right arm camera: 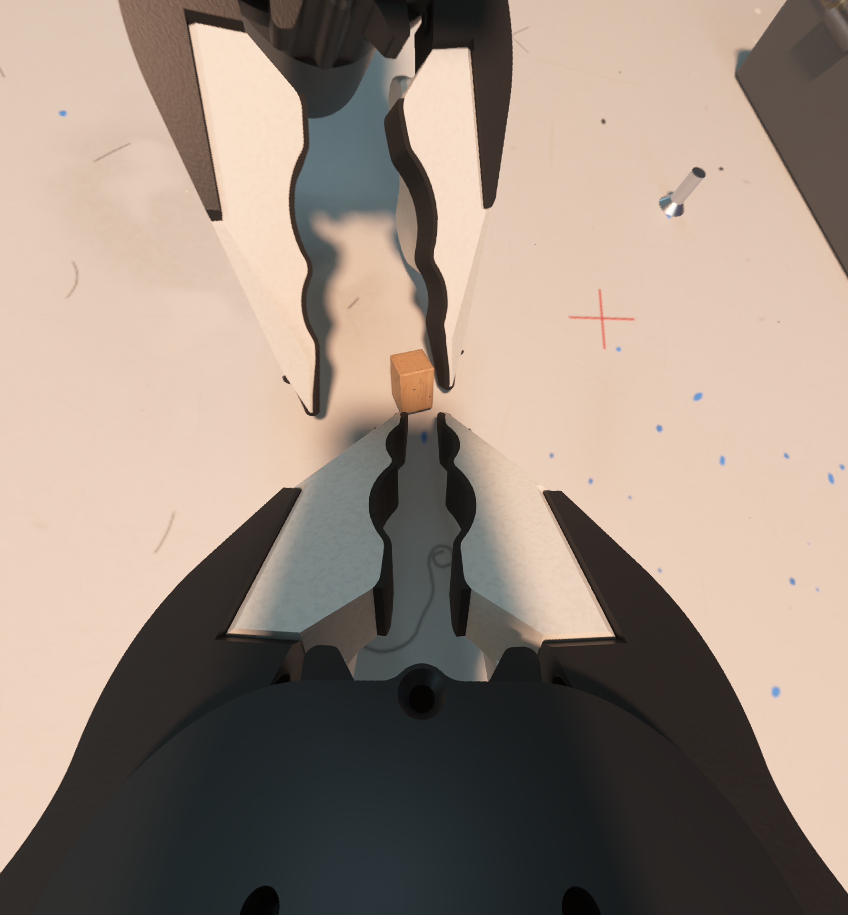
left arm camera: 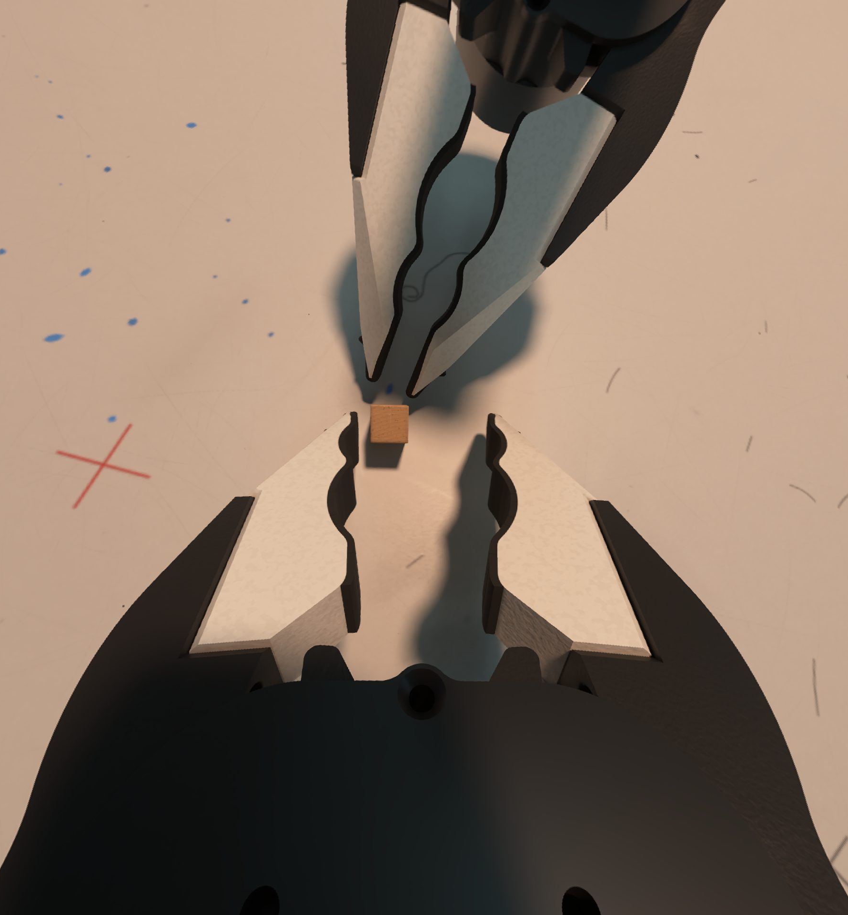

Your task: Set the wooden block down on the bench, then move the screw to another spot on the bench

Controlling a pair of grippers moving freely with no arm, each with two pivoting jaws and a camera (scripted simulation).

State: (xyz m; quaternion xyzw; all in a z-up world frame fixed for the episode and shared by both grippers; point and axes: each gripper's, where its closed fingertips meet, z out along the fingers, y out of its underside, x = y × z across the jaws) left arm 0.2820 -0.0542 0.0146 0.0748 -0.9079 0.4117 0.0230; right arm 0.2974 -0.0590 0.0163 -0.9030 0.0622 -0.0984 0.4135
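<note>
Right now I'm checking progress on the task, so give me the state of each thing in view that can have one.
wooden block: resting upright on the bench, gripped by neither gripper.
left gripper: open, one finger beside the block.
right gripper: open by a narrow gap, holding nothing, tips just short of the block.
screw: lying on its side, apart from both grippers.
bench: scuffed, flecked with blue paint.

No readable text, labels, brands or numbers appear on anything.
</note>
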